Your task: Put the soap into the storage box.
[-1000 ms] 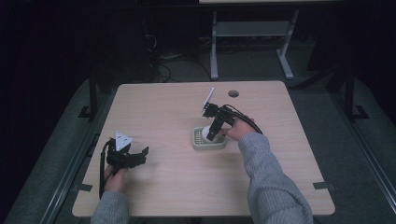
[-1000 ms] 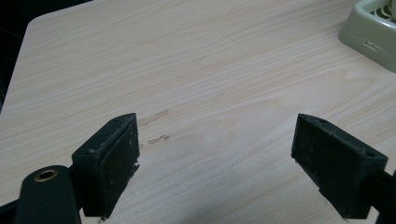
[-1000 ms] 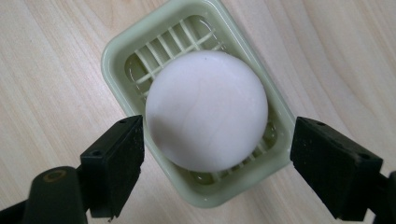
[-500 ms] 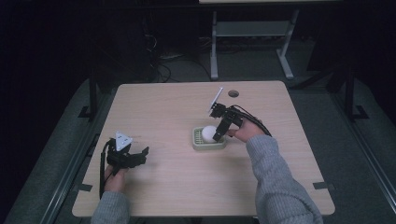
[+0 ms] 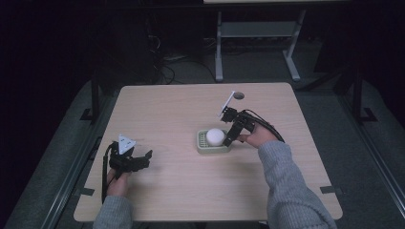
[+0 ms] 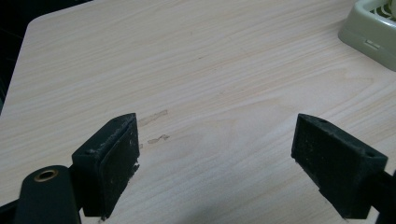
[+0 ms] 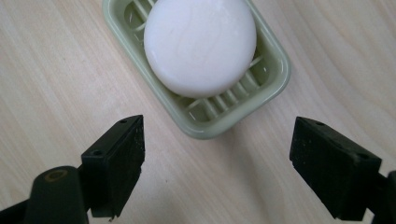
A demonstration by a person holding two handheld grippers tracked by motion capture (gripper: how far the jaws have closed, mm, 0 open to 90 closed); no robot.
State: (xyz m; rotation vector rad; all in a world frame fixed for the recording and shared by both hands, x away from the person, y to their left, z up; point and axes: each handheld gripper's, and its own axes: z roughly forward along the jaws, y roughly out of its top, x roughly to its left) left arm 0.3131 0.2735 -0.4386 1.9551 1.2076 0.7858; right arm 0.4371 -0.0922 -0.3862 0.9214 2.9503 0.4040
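Observation:
A round white soap bar lies in a pale green slatted soap dish near the middle of the wooden table. My right gripper hovers just right of the dish, open, with nothing between its black jaws. The dish's near corner sits ahead of them in the right gripper view. My left gripper rests low at the table's front left, open over bare wood. A corner of the dish shows at the top right of the left gripper view.
A small round hole sits near the table's far edge. A metal frame and cables stand on the dark floor beyond. Faint scuff marks lie on the wood ahead of the left gripper.
My right gripper has drawn back to the right from over the dish, and the soap now lies uncovered in it. The left gripper has not moved.

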